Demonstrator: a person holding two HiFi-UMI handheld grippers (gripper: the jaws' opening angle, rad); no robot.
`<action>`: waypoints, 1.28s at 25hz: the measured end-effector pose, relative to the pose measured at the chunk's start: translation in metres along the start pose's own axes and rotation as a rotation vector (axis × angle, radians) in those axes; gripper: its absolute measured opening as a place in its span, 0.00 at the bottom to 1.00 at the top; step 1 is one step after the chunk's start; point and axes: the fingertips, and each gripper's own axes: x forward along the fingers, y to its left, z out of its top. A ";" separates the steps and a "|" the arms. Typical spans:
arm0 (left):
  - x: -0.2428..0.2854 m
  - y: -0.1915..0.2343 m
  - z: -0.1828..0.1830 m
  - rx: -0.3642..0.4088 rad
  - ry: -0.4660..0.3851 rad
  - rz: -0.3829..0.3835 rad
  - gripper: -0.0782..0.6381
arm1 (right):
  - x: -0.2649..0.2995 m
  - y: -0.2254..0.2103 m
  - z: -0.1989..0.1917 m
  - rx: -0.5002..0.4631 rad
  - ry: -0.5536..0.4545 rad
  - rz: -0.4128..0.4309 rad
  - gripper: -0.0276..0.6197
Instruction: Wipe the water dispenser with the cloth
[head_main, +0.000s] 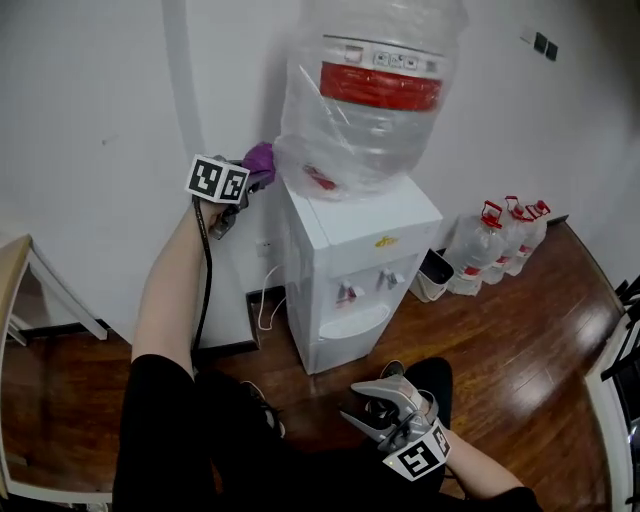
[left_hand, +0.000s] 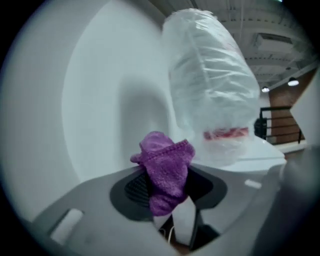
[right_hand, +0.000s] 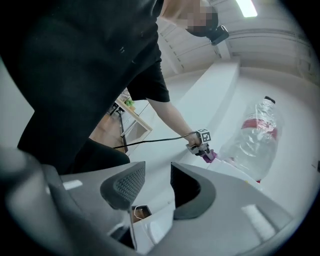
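The white water dispenser (head_main: 345, 262) stands against the wall, and on top of it sits a large bottle (head_main: 368, 95) wrapped in clear plastic. My left gripper (head_main: 252, 186) is held up at the dispenser's top left corner, shut on a bunched purple cloth (head_main: 260, 158). In the left gripper view the cloth (left_hand: 165, 167) hangs between the jaws of the left gripper (left_hand: 167, 186), with the bottle (left_hand: 212, 90) just to its right. My right gripper (head_main: 358, 402) is low, in front of the dispenser, open and empty. The right gripper view shows a gap between the pads of the right gripper (right_hand: 157, 182).
Several water jugs (head_main: 500, 240) and a small white bin (head_main: 433, 275) stand by the wall to the right of the dispenser. A white cable (head_main: 268, 305) hangs at its left side. A white-framed table (head_main: 40, 290) is at far left. The floor is dark wood.
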 end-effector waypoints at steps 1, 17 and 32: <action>0.005 0.002 0.000 -0.042 -0.034 -0.019 0.38 | 0.000 0.000 0.000 -0.008 0.014 0.005 0.29; -0.046 -0.149 -0.087 -0.001 -0.251 -0.423 0.38 | 0.020 -0.009 -0.048 0.181 0.139 0.018 0.28; -0.011 -0.133 -0.133 0.131 0.063 -0.301 0.38 | 0.024 0.003 -0.072 0.300 0.151 0.035 0.27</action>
